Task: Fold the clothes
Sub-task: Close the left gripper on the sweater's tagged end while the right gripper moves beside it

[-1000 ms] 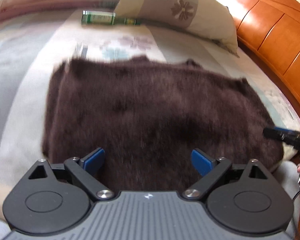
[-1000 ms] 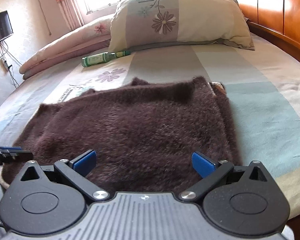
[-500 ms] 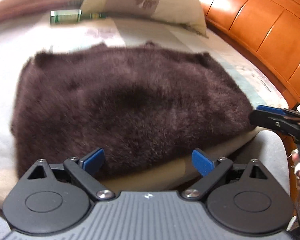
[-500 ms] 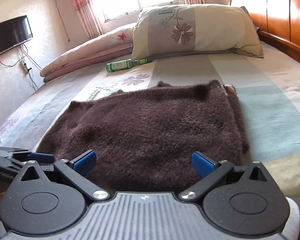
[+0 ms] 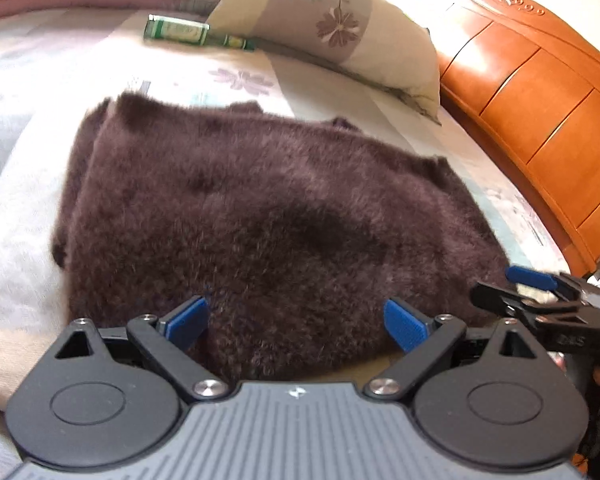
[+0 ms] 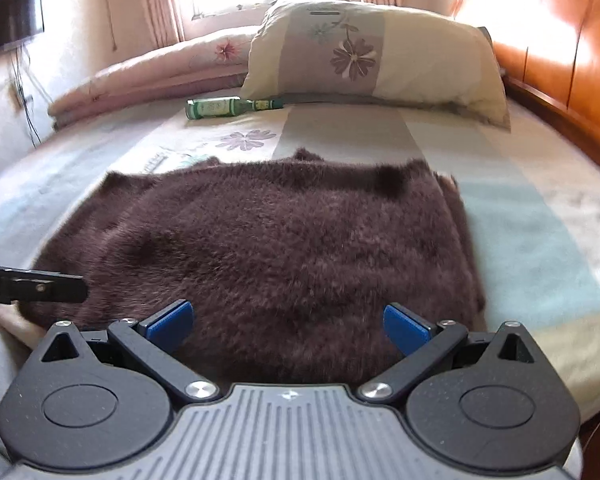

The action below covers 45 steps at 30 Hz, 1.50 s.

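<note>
A fuzzy dark brown garment point(image 5: 268, 216) point(image 6: 268, 252) lies folded flat in a rough rectangle on the bed. My left gripper point(image 5: 296, 320) hovers over its near edge, open, with nothing between the blue pads. My right gripper point(image 6: 286, 326) is also open and empty above the same near edge. In the left wrist view the right gripper point(image 5: 540, 292) shows at the far right beside the garment's near right corner. In the right wrist view a black finger of the left gripper point(image 6: 36, 284) reaches in at the left edge.
A floral pillow point(image 6: 376, 60) and a green glass bottle point(image 6: 228, 106) lie at the far end of the bed. A rolled pink quilt point(image 6: 148, 76) lies far left. The orange wooden headboard point(image 5: 540, 100) runs along the right. Striped bedsheet point(image 6: 540, 240) surrounds the garment.
Both grippers stayed open while the views shifted: first pulled back from the garment, then moved in again over its near edge. The garment itself lies unchanged.
</note>
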Each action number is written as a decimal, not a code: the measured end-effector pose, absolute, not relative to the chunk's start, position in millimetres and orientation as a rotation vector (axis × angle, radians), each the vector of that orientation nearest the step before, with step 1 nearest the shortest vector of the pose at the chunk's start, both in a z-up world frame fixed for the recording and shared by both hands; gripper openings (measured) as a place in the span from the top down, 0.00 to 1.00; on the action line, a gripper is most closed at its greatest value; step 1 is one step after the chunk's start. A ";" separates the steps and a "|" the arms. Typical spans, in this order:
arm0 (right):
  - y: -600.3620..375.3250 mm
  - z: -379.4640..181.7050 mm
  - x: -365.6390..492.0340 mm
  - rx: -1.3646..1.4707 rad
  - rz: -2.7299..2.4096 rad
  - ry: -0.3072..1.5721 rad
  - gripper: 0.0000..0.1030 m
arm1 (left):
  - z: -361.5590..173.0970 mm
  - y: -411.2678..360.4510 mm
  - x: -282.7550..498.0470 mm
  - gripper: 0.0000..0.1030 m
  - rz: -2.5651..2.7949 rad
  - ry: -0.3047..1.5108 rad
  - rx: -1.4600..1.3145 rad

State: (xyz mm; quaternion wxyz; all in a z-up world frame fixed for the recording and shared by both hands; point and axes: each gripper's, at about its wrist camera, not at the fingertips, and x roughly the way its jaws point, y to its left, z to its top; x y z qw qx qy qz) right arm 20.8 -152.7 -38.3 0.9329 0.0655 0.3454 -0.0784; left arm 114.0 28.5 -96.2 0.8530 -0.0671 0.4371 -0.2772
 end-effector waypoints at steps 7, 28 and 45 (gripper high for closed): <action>-143.7 -71.9 45.3 0.081 -0.148 0.834 0.00 | -89.4 50.1 119.4 0.08 -0.584 0.911 -0.197; -134.7 -50.9 44.4 0.095 -0.141 0.831 0.00 | -76.6 86.3 190.6 0.08 -0.609 0.888 -0.256; -81.9 -23.1 72.2 -0.026 0.047 0.767 0.00 | -47.2 105.7 217.1 0.06 -0.628 0.947 -0.099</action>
